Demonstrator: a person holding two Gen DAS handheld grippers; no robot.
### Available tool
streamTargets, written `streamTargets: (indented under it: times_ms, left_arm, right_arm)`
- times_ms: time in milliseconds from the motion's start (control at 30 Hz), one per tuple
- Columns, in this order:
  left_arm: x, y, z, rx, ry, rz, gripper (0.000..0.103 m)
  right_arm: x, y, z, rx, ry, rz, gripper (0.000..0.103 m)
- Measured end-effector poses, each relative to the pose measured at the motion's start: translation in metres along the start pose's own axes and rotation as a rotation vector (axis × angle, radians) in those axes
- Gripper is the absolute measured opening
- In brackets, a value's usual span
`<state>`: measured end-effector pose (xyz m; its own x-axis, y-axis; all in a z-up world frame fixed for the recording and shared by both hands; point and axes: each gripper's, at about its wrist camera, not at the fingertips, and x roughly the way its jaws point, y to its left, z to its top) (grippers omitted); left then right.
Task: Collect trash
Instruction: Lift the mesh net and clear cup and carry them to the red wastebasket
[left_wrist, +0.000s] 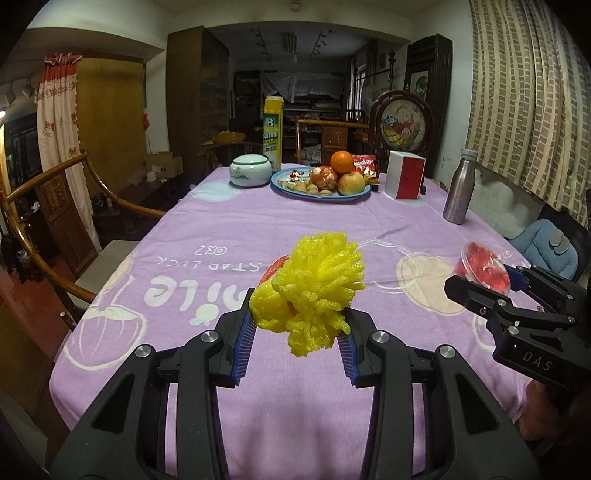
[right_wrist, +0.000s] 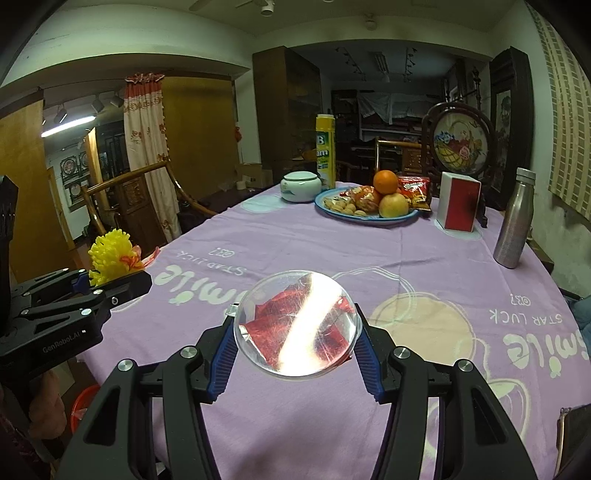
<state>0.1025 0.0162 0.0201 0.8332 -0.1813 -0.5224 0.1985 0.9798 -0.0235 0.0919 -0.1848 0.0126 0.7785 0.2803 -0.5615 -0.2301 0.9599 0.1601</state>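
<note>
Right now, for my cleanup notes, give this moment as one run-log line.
left gripper: shut on yellow foam net | right gripper: shut on clear cup of red wrappers | both above purple tablecloth

Fruit plate (left_wrist: 320, 194) at table's (left_wrist: 258, 229) far end; jar (left_wrist: 249, 169) left, box (left_wrist: 404, 175) then bottle (left_wrist: 459, 186) right.

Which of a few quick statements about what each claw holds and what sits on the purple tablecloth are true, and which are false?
1. The left claw grips a yellow foam fruit net. True.
2. The right claw is empty. False: it grips a clear plastic cup holding red wrappers.
3. An orange tops the fruit on the blue plate. True.
4. The silver metal bottle lies on its side. False: it stands upright.
5. The white lidded ceramic jar sits on the blue plate. False: it stands beside it on the purple tablecloth.
</note>
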Motion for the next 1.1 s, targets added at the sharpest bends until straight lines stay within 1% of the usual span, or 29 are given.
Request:
streamTargets:
  times_ms: [300, 633, 867, 1100]
  left_arm:
    - [-0.026, 0.004, -0.009, -0.002, -0.038, 0.014, 0.04]
    - [-0.053, 0.017, -0.02, -0.006, -0.071, 0.046, 0.04]
    - [-0.064, 0.04, -0.031, -0.036, -0.074, 0.079, 0.04]
    - [-0.072, 0.079, -0.052, -0.086, -0.051, 0.126, 0.04]
  right_arm:
    - [-0.023, 0.017, -0.005, -0.013, -0.03, 0.011, 0.057]
    - [-0.032, 0.038, -0.008, -0.043, -0.038, 0.044, 0.057]
    - [-0.027, 0.065, -0.005, -0.078, -0.029, 0.087, 0.057]
    - [-0.015, 0.106, -0.005, -0.131, 0.004, 0.136, 0.057]
